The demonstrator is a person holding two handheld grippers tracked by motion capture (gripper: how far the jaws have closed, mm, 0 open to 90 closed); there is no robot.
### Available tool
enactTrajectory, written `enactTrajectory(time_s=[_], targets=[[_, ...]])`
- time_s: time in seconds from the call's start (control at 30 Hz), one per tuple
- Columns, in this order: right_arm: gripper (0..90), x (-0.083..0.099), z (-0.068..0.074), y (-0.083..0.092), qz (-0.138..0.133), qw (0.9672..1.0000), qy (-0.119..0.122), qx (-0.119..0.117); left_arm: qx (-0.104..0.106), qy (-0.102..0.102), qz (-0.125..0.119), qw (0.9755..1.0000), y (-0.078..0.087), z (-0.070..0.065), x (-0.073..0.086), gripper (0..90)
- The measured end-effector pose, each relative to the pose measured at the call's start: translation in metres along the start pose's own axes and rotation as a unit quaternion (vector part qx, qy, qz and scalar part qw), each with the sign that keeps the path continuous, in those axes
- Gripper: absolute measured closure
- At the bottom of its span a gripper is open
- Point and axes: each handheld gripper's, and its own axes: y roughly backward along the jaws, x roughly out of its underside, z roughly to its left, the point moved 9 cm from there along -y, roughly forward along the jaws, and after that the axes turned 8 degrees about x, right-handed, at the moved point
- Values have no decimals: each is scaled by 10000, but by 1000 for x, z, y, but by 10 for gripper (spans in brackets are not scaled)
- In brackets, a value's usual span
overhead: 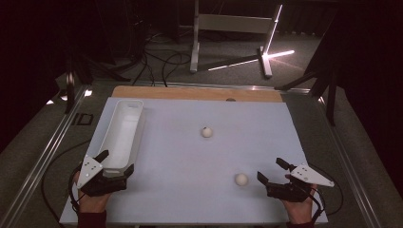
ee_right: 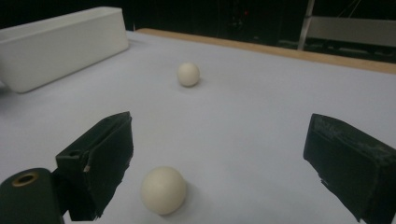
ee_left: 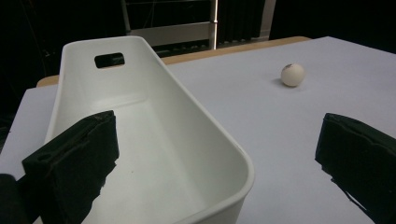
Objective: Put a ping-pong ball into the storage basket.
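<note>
A long white bin (overhead: 122, 135) lies along the left of the pale table (overhead: 190, 156). My left gripper (overhead: 116, 161) is open at the bin's near end. In the left gripper view one jaw hangs over the inside of the bin (ee_left: 196, 112) and the other over the table, so my left gripper (ee_left: 217, 135) straddles the near corner. One white ball (overhead: 206, 132) rests mid-table, and that far ball (ee_left: 293, 74) has a dark mark. A second ball (overhead: 241, 179) lies just left of my open right gripper (overhead: 270, 168). In the right gripper view this near ball (ee_right: 163, 190) sits beside the left jaw of my right gripper (ee_right: 219, 135).
A wooden strip (overhead: 190, 92) runs along the table's far edge. Beyond it, a metal stand (overhead: 233, 38) and loose cables (overhead: 161, 61) lie on the dark floor. Metal rails (overhead: 43, 156) flank the table. The far ball (ee_right: 188, 74) and bin (ee_right: 60, 44) lie ahead of my right gripper.
</note>
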Motion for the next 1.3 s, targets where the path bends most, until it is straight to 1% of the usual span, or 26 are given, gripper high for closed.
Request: enactTrajectory(time_s=[0.1, 0.2, 0.33, 0.57, 0.67, 0.8, 1.0, 1.07, 1.2, 1.3], targets=[[80, 1, 2, -2, 150, 9999, 37, -42, -18, 8, -17, 10000, 0, 1, 0, 0], [80, 0, 4, -3, 288, 9995, 101, -29, -28, 19, -6, 10000, 0, 1, 1, 0], [80, -6, 7, -4, 352, 9992, 206, -45, -25, 34, -28, 10000, 0, 1, 1, 0], [79, -14, 9, -6, 497, 9984, 245, -111, -11, 43, -28, 10000, 0, 1, 1, 0], [79, -17, 10, -7, 582, 9977, 314, -115, -9, 56, -47, 10000, 0, 1, 1, 0], [78, -23, 12, -10, 689, 9967, 383, -180, -10, 67, -63, 10000, 1, 1, 0, 0], [75, -26, 16, -15, 880, 9945, 478, -305, -22, 79, -66, 9999, 2, 1, 1, 0], [75, -26, 18, -17, 923, 9940, 469, -357, -27, 83, -65, 9999, 2, 1, 1, 0], [75, -23, 20, -21, 1118, 9914, 514, -447, -30, 88, -68, 9999, 2, 2, 1, 0], [74, -21, 21, -23, 1207, 9900, 541, -482, -47, 90, -48, 9999, 2, 2, 1, 0]])
